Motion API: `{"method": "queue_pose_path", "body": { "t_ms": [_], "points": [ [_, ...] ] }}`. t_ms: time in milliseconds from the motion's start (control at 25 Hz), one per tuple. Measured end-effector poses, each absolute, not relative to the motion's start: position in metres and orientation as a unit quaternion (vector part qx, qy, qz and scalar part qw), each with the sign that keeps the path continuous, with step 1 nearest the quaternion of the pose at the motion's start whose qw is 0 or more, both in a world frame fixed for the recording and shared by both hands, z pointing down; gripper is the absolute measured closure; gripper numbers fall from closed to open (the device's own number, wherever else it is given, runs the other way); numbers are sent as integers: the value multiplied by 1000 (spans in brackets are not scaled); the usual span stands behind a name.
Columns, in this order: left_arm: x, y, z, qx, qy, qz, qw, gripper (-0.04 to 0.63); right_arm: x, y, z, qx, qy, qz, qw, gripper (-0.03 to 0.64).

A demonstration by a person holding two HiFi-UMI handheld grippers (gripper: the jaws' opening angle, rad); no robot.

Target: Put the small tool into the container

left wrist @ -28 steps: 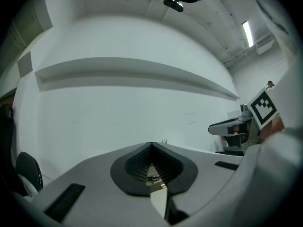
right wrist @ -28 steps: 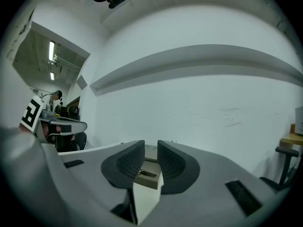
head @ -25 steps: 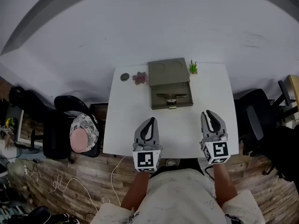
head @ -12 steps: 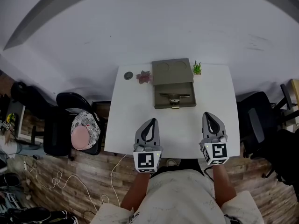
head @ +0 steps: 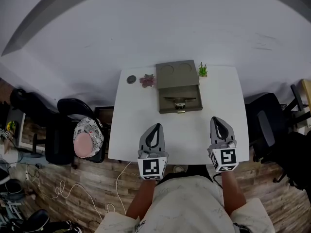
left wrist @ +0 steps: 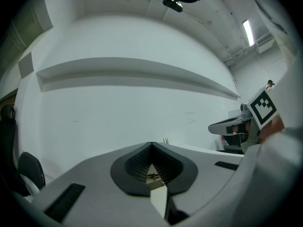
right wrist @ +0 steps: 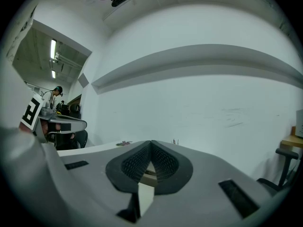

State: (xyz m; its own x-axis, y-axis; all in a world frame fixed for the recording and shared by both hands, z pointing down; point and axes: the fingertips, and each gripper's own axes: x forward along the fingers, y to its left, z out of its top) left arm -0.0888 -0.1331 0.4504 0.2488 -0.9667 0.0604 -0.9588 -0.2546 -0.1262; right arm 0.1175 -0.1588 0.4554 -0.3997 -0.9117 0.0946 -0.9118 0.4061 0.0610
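White desk (head: 131, 130), widest thing in view. Olive-grey container (head: 165, 84) at the middle of the far edge, opened into two halves: far half with two round hollows, near half a shallow tray. Left gripper (head: 154, 128) and right gripper (head: 218, 122) over the near edge, well apart from the container, fingers of each pressed together. Inside the tray, lying crosswise, the small tool (head: 179, 101), silvery. Pink flower (head: 147, 80) and green plant (head: 202, 70) flanking the container; dark disc (head: 131, 79) toward the far left corner.
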Motion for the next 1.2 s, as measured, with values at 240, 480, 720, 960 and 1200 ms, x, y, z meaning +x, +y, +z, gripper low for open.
{"method": "queue_pose_path", "body": {
  "t_ms": [240, 480, 720, 960, 1200],
  "points": [
    [-89, -133, 452, -788, 612, -62, 30, 589, 118, -160, 456, 545, -837, 2, 54, 601],
    [-89, -135, 452, -788, 611, -62, 27, 589, 119, -160, 457, 546, -836, 4, 53, 601],
    [-86, -137, 454, -790, 610, -63, 25, 589, 123, -162, 458, 550, -834, 7, 53, 601],
    [-85, -138, 456, -788, 611, -68, 22, 589, 123, -164, 462, 548, -835, 10, 57, 601],
    [-87, -138, 457, -788, 611, -71, 23, 590, 121, -166, 464, 546, -835, 14, 60, 601]
  ]
}}
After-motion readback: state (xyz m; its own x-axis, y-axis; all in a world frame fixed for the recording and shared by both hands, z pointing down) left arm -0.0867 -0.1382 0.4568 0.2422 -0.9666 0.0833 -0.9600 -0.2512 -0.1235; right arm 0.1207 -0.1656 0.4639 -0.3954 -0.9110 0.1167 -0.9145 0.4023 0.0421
